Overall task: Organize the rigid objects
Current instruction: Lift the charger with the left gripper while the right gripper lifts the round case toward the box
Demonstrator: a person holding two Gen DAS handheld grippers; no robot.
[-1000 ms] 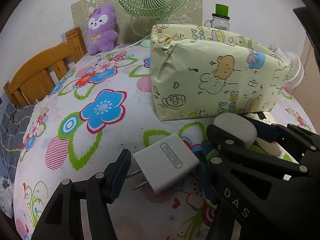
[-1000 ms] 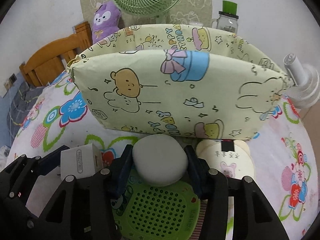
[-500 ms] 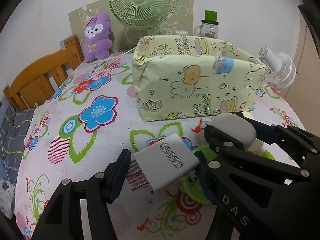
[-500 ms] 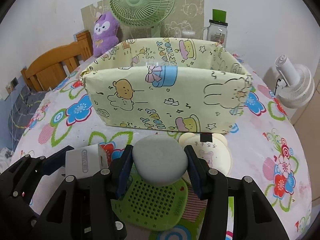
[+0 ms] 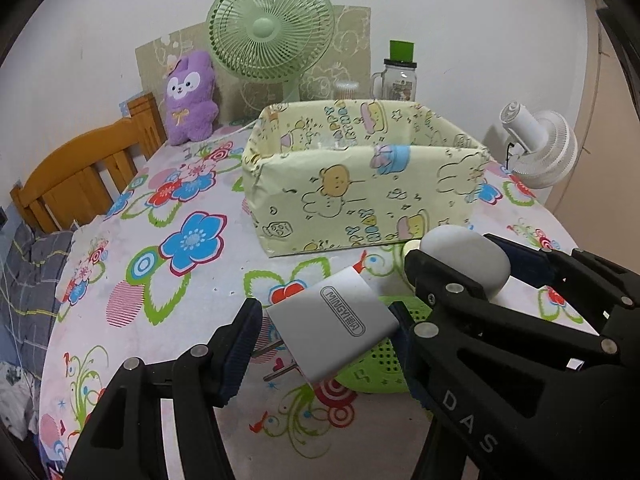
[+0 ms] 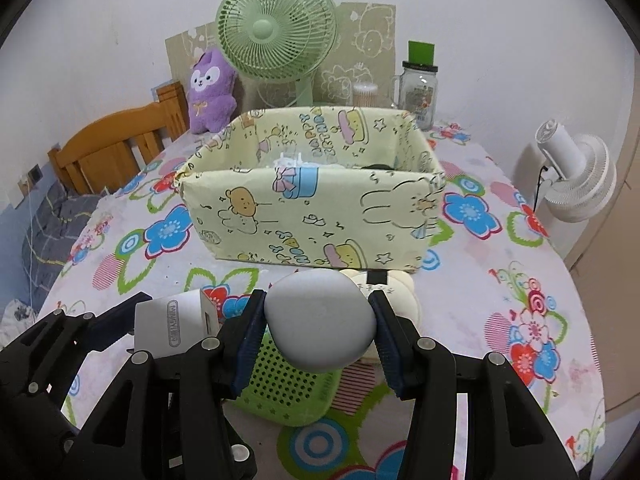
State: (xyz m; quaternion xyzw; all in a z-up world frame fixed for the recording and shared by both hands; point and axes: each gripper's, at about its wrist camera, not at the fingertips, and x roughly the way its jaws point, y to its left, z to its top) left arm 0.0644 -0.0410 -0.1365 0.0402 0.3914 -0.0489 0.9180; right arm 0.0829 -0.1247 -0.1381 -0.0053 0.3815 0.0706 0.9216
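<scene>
My left gripper (image 5: 324, 340) is shut on a white two-pin charger plug (image 5: 334, 326), held above the flowered tablecloth; the plug also shows in the right wrist view (image 6: 172, 324). My right gripper (image 6: 318, 326) is shut on a smooth grey-white oval case (image 6: 320, 320), also visible in the left wrist view (image 5: 466, 258). Both are held in the air in front of the yellow cartoon-print box (image 6: 312, 216), (image 5: 360, 196), whose open top shows a few items inside.
A green perforated item (image 6: 292, 388) and a cream round item (image 6: 394, 292) lie on the table below the grippers. A green fan (image 6: 276, 24), purple plush (image 6: 210, 88), jar (image 6: 418, 92) and white fan (image 6: 576, 172) stand behind. A wooden chair (image 5: 80, 172) is left.
Both grippers rose and drew back from the box with their objects; the box now looks smaller and its open top and inside show.
</scene>
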